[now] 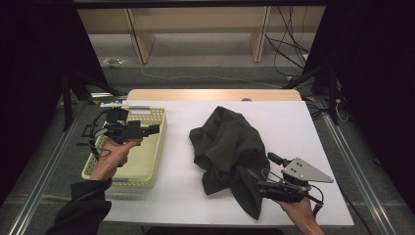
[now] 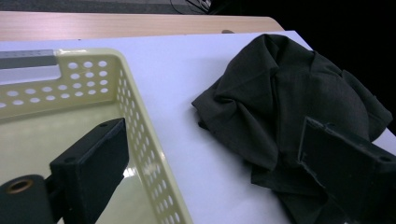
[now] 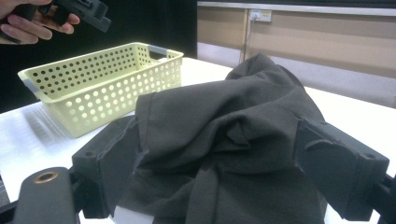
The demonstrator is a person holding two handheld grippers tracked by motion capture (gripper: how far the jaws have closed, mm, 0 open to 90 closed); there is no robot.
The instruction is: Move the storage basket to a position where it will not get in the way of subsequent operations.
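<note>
1. My right claw [image 1: 252, 182] sat at the near edge of the dark cloth [image 1: 227, 144], its jaws spread wide with a fold of the fabric lying between them; in the right gripper view the cloth [image 3: 233, 140] bulged up between the two black jaws, which had not closed on it.
2. The cloth lay crumpled in a heap on the white bench [image 1: 293, 122], to the right of the yellow basket [image 1: 147, 169] and apart from it, with a strip of bare bench between the two.
3. My left claw [image 1: 155, 129] hung above the basket, held in my left hand [image 1: 115, 152], jaws wide apart and gripping nothing.
4. In the left gripper view one jaw stood over the basket's [image 2: 135, 121] floor and the other over the cloth [image 2: 280, 98], the perforated basket wall running between them.
5. The basket stood upright on the bench, grey handles at its short ends, with nothing seen on the part of its floor in view.
6. Beyond the cloth, a wooden strip [image 1: 215, 94] ran along the bench's far edge.
</note>
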